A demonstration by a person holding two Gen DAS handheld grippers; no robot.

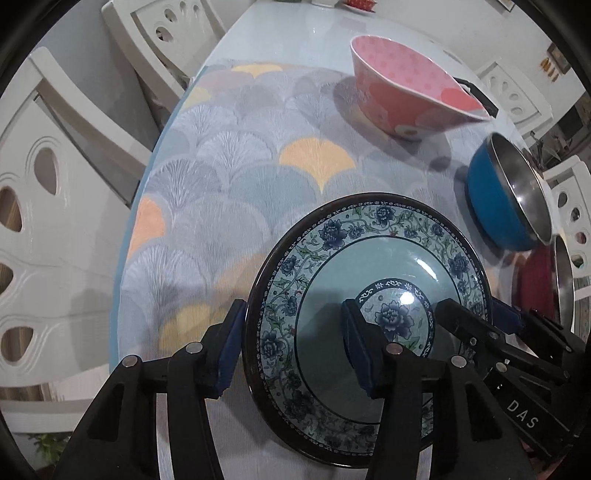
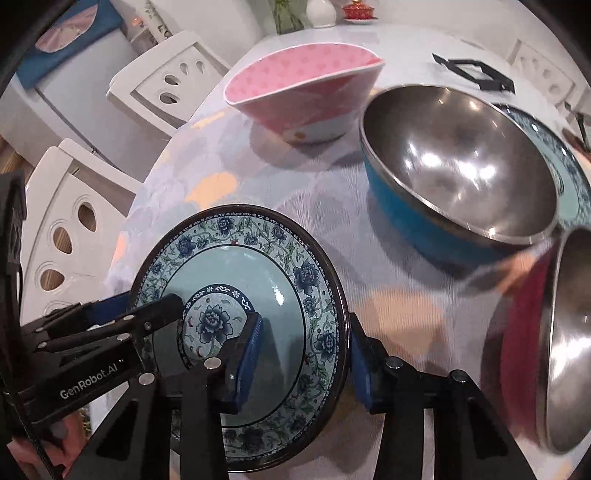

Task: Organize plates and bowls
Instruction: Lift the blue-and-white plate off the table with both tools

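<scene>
A blue-and-white floral plate (image 1: pixel 369 280) lies on the patterned cloth, seen also in the right wrist view (image 2: pixel 258 280). My left gripper (image 1: pixel 291 343) straddles its left rim, jaws apart, one finger outside and one over the plate's well. My right gripper (image 2: pixel 304 354) straddles its right rim the same way, and shows in the left wrist view (image 1: pixel 476 317). A pink bowl (image 2: pixel 306 92) stands behind. A blue steel bowl (image 2: pixel 458 162) sits to the right, in front of a second floral plate (image 2: pixel 569 173). A red steel bowl (image 2: pixel 554 339) is at far right.
The patterned tablecloth (image 1: pixel 229 177) covers the near part of a white table (image 1: pixel 295 33). White chairs (image 1: pixel 55 206) stand along the left side. A black frame (image 2: pixel 476 74) lies on the far table. A red lidded dish (image 2: pixel 358 9) is at the back.
</scene>
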